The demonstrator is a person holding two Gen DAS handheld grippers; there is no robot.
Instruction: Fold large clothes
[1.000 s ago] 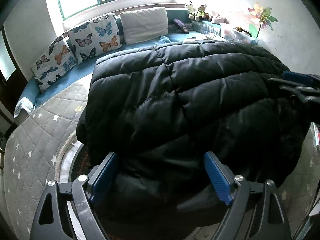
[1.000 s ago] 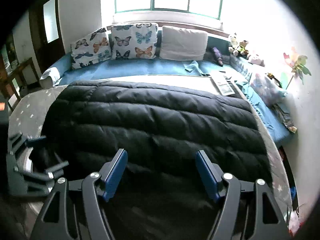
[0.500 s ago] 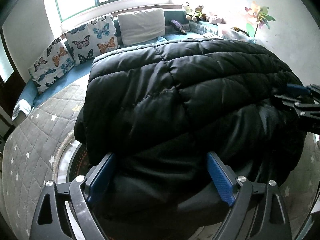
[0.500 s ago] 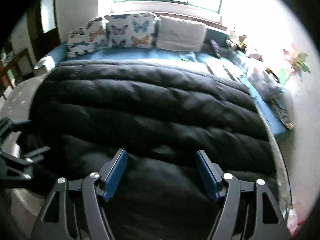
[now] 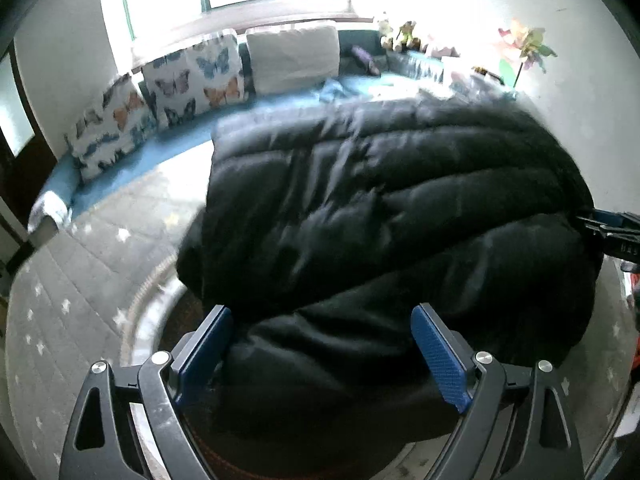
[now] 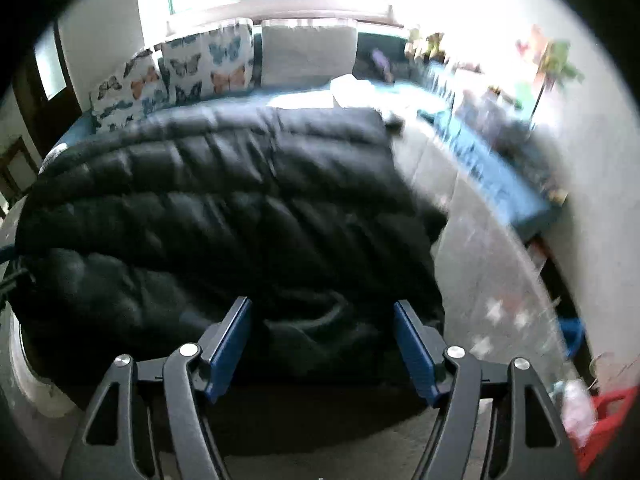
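Support is a bed with grey star-print quilted cover (image 5: 72,280). Black puffer coat (image 5: 380,208) lies bunched directly on it, filling most of the middle. Far edge meets a blue bench cushion (image 5: 132,168) under the window, carrying butterfly pillows (image 5: 196,80) and one white pillow (image 5: 292,58).

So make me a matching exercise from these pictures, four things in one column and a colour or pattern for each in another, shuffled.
Things:
1. puffer jacket
2. cushion beside the plain pillow
3. bed cover
4. left claw pads

Descriptions:
A. grey with white stars
B. blue
C. black, quilted
D. white with butterflies

Pairs: 1-C, 2-D, 3-A, 4-B
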